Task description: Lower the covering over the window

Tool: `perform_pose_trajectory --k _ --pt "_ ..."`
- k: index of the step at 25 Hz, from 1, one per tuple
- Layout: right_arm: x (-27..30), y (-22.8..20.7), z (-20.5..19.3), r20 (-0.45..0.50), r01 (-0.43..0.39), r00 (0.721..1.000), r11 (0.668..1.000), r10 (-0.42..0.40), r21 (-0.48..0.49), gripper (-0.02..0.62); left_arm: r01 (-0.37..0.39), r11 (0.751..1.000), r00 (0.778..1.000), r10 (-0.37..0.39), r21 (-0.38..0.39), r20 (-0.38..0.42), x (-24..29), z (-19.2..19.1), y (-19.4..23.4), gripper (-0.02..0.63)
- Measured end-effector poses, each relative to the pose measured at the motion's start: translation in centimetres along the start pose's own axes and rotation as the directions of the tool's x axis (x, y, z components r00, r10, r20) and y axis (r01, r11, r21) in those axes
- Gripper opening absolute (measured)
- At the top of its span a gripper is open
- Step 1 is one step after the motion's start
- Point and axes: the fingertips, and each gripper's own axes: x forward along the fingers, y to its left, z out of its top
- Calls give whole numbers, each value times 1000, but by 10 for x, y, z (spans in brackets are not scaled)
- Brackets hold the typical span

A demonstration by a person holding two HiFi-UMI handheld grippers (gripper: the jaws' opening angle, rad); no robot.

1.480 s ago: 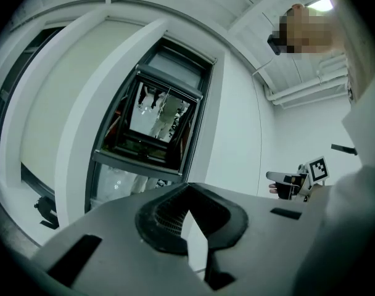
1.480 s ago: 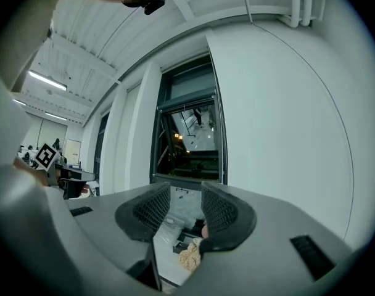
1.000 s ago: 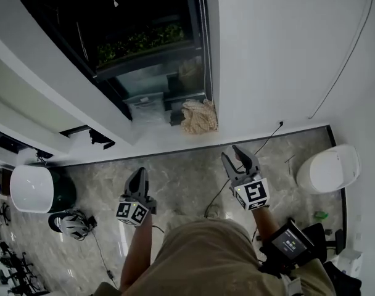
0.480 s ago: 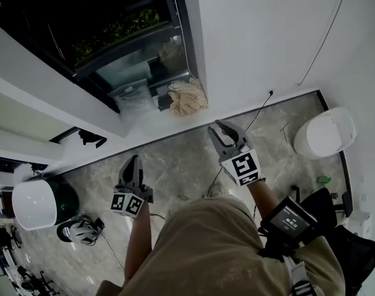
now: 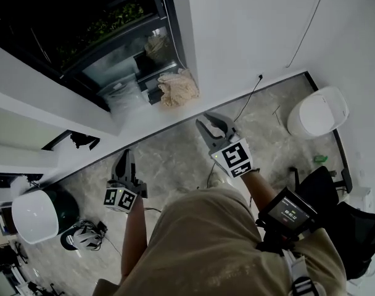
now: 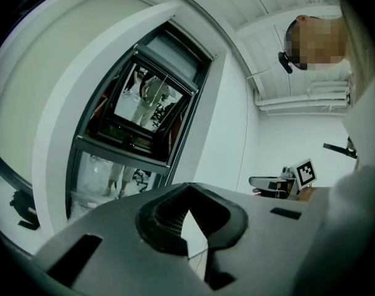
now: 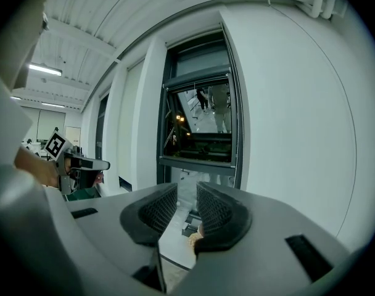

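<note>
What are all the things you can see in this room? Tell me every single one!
Dark-framed glass window: one, black, upper left, uncovered.
Crumpled beige cloth: one, beige, on the white sill beside the window.
Round white container: one, white, on the grey marbled floor, right.
Round white-and-green container: one, on the floor, left.
White helmet-like thing: one, white, beside that container.
Thin black cable: one, black, running from the wall onto the floor.
Black chair: one, black, lower right.
Small arm-worn screen: one, black, on the right forearm.
Left gripper: grey, fingers shut, empty.
Right gripper: grey, fingers apart, have just been closing, nothing between.
</note>
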Motion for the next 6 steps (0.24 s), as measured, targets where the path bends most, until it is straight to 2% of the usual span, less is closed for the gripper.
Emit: perform_pose_trajectory --k 6 --pt "5 19 -3 -18 -5 1000 1000 5 1 92 16 1000 1000 -16 -19 -20 -2 -5 9 14"
